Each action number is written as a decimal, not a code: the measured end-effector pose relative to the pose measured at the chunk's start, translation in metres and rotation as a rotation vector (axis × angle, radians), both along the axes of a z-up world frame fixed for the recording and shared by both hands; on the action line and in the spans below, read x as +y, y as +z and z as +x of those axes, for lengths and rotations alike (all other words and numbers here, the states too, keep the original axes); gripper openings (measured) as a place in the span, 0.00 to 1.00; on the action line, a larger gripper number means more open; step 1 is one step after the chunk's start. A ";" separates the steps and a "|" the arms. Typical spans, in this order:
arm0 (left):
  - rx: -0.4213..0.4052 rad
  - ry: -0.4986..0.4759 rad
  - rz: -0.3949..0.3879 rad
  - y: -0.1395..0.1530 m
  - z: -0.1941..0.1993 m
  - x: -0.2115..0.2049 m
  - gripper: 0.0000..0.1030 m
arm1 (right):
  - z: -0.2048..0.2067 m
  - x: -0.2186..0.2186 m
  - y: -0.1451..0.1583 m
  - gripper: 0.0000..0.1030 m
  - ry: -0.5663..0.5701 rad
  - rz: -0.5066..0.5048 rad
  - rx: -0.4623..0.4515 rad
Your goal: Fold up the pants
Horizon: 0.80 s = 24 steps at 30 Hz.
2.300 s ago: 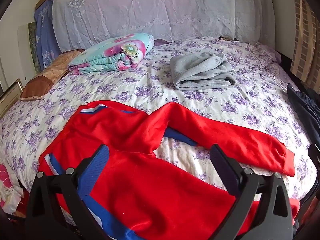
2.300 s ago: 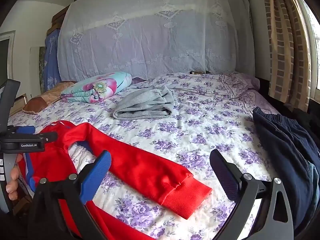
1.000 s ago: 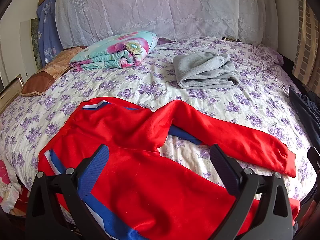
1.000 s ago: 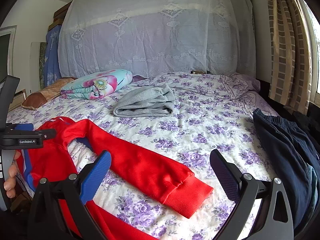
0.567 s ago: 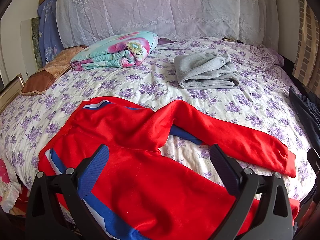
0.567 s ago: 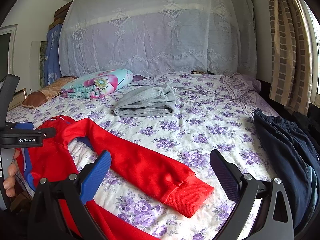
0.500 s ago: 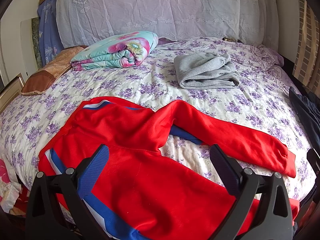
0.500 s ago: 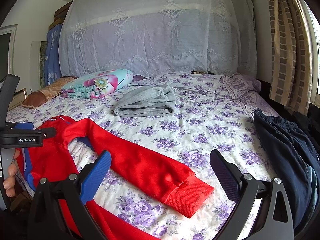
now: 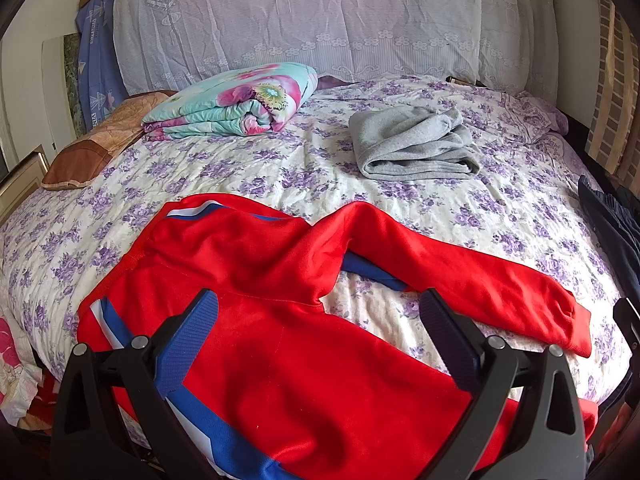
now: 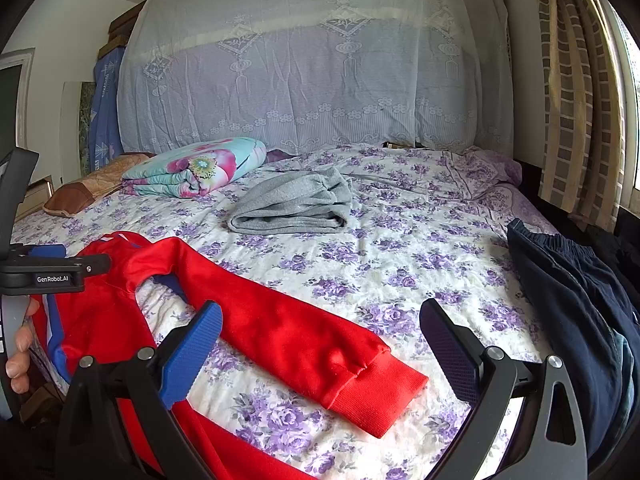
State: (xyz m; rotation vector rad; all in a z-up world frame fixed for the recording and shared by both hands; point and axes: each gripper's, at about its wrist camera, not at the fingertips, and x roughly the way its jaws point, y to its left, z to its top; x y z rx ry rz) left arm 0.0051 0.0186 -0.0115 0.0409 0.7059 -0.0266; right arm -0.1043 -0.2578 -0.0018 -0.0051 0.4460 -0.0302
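Red pants (image 9: 280, 352) with blue-and-white side stripes, spread on a bed (image 9: 248, 168) covered in a purple-flowered sheet. Waistband toward the left side of the bed, legs running to the right and parted in a V; upper leg bent, its cuff (image 10: 376, 396) lying flat near the right edge; lower leg along the near edge.

Left gripper (image 9: 320, 312) hovering over the pants near the crotch, jaws spread wide, nothing between them. Right gripper (image 10: 320, 328) hovering over the cuff end of the upper leg, jaws likewise spread wide and empty. Left gripper also visible at the left edge of the right wrist view, a hand (image 10: 20, 344) wrapped around its handle.

Farther back on the bed: folded grey garment (image 9: 416, 152) near the middle, rolled floral quilt (image 9: 232, 108) to its left, brown pillow (image 9: 100, 144) at the far left. Dark navy garment (image 10: 576, 312) draped at the right edge. White lace cloth (image 10: 320, 72) over the headboard, checked curtain (image 10: 576, 92) at the right.
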 end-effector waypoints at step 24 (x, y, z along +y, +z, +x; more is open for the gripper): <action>0.201 0.170 0.001 -0.008 0.113 0.148 0.95 | 0.042 -0.116 -0.043 0.97 -0.113 0.268 0.266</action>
